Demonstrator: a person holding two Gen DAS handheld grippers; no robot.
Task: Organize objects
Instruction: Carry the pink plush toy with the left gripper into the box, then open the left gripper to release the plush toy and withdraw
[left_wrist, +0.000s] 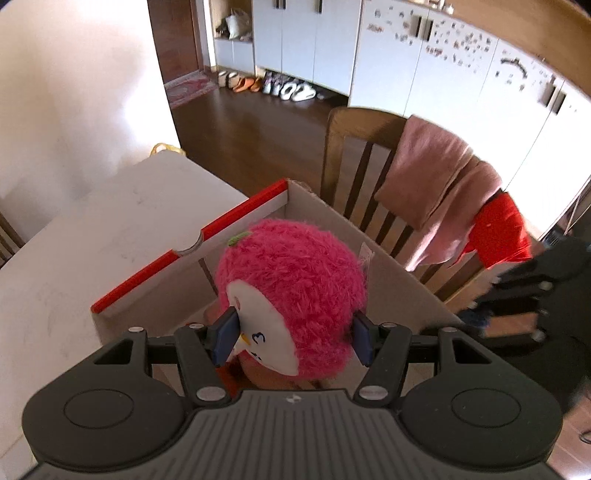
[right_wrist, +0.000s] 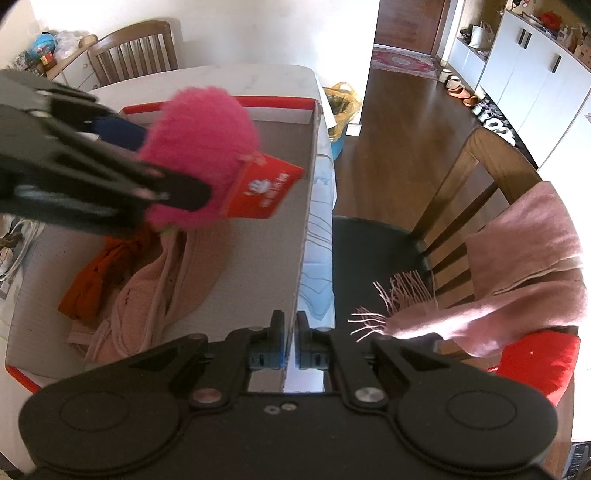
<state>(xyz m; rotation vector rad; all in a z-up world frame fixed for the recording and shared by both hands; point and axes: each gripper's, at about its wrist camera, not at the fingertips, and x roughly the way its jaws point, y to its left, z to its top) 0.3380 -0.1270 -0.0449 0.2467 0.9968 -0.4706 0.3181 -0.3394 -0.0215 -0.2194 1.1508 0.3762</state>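
Two hand-held grippers, left (left_wrist: 291, 334) clamping pink plush (left_wrist: 295, 291) hiding the box floor, right (right_wrist: 290, 345) pinching cardboard box (right_wrist: 301, 236) wall.

You're in a home here, in a dining area that opens onto the entry hall. There's your white table (left_wrist: 110, 229), wooden slat-back chairs (left_wrist: 364, 162) around it, a pink scarf (right_wrist: 528, 258) slung over one chair back. Dark wood floor (left_wrist: 258, 125) runs out to a row of shoes and slippers (left_wrist: 273, 85) under white cabinets (left_wrist: 306, 37), and a patterned rug (right_wrist: 402, 61) lies by the wooden door (left_wrist: 177, 37). Small stickers dot the cabinet fronts (left_wrist: 454, 48).
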